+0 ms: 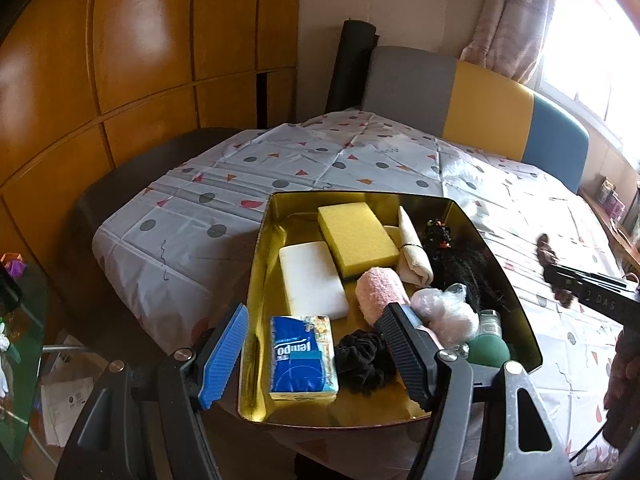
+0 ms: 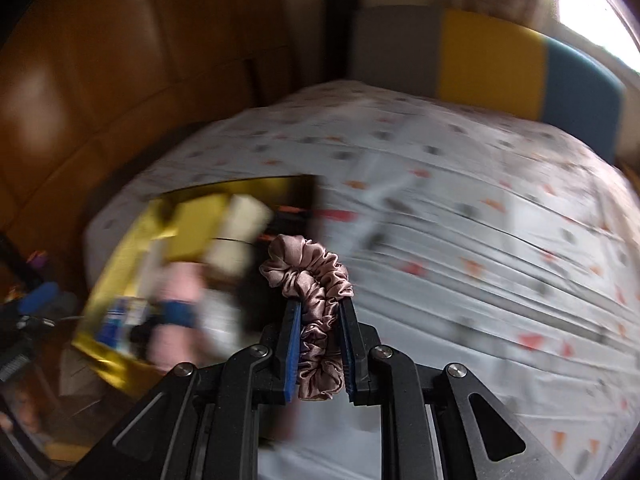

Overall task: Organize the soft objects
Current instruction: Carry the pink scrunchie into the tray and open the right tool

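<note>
The right gripper [image 2: 320, 312] pinches a dusty-pink satin scrunchie [image 2: 316, 300], its glossy ruffles bunched between the ribbed blue pads and spilling out past the fingertips, held in the air above the tablecloth [image 2: 480, 240], just right of the tin. The left gripper [image 1: 312, 320] stands wide with nothing between its jaws, straddling the near left corner of the shallow gold metal tin [image 1: 256, 280], one finger outside the wall and one over the contents. Inside the tin lie a blocky yellow sponge [image 1: 356, 236], a smooth white foam slab [image 1: 312, 280], a fuzzy pink rolled cloth [image 1: 380, 284], a cream cloth roll tied with a band [image 1: 412, 248], a blue tissue packet [image 1: 302, 356], a crinkled black scrunchie [image 1: 362, 360] and a dark frizzy bundle [image 1: 460, 260]. The thin cloth is creased in squares, printed with grey dots and red triangles.
</note>
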### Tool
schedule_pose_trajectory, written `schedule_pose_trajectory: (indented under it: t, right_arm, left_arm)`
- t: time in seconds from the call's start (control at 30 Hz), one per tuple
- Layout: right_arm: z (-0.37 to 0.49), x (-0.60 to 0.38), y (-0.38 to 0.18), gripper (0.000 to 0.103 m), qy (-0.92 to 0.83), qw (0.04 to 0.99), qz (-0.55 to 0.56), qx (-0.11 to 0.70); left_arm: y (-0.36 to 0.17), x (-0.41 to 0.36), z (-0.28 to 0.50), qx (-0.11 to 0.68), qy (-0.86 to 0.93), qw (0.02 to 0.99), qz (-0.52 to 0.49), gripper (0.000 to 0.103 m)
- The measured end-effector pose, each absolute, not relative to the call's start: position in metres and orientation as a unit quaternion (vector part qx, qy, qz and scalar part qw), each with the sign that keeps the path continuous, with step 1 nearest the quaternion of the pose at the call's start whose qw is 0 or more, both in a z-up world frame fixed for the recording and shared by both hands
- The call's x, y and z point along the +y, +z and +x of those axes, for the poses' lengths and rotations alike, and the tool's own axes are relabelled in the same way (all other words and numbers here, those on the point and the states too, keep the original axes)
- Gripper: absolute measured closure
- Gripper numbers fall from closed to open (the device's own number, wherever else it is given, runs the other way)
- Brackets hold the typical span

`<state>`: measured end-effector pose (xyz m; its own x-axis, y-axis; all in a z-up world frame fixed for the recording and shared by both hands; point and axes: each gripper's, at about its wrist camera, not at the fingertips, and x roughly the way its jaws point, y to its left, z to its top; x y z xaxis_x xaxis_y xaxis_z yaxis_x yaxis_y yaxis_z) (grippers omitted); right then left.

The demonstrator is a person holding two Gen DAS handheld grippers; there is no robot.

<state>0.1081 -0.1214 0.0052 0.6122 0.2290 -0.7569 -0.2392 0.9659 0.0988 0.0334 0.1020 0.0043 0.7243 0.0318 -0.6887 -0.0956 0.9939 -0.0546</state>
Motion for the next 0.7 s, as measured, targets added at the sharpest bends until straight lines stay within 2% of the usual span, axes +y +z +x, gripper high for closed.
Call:
schedule_pose_trajectory:
  t: [0.17, 0.33, 0.43, 0.57, 0.67, 0.7]
  right_arm:
    - [0.123, -0.054, -0.011, 0.082, 0.174, 0.880, -0.023, 0.441]
    - [0.137, -0.022, -0.039, 0.075, 0.174, 0.865, -0.039, 0.470]
    - [0.141, -0.019, -0.053, 0.063, 0.166, 0.860, -0.040, 0.481]
    - [0.136, -0.026, -0.046, 0.037, 0.173, 0.867, -0.016, 0.468]
    - [0.123, -0.030, -0.029, 0.035, 0.171, 0.880, -0.020, 0.442]
    - [0.117, -0.032, -0.022, 0.030, 0.169, 0.886, -0.021, 0.430]
  left_arm:
    - [0.004, 0.113, 0.032, 0.366, 0.051, 0.928, -0.049, 0.033]
    - [0.002, 0.125, 0.029, 0.366, 0.066, 0.927, -0.054, 0.033]
    - [0.000, 0.126, 0.029, 0.367, 0.073, 0.926, -0.047, 0.033]
    - [0.001, 0.124, 0.029, 0.366, 0.082, 0.926, -0.040, 0.033]
    - [0.005, 0.122, 0.027, 0.358, 0.082, 0.929, -0.042, 0.032]
    - [0.006, 0.121, 0.027, 0.356, 0.082, 0.930, -0.042, 0.032]
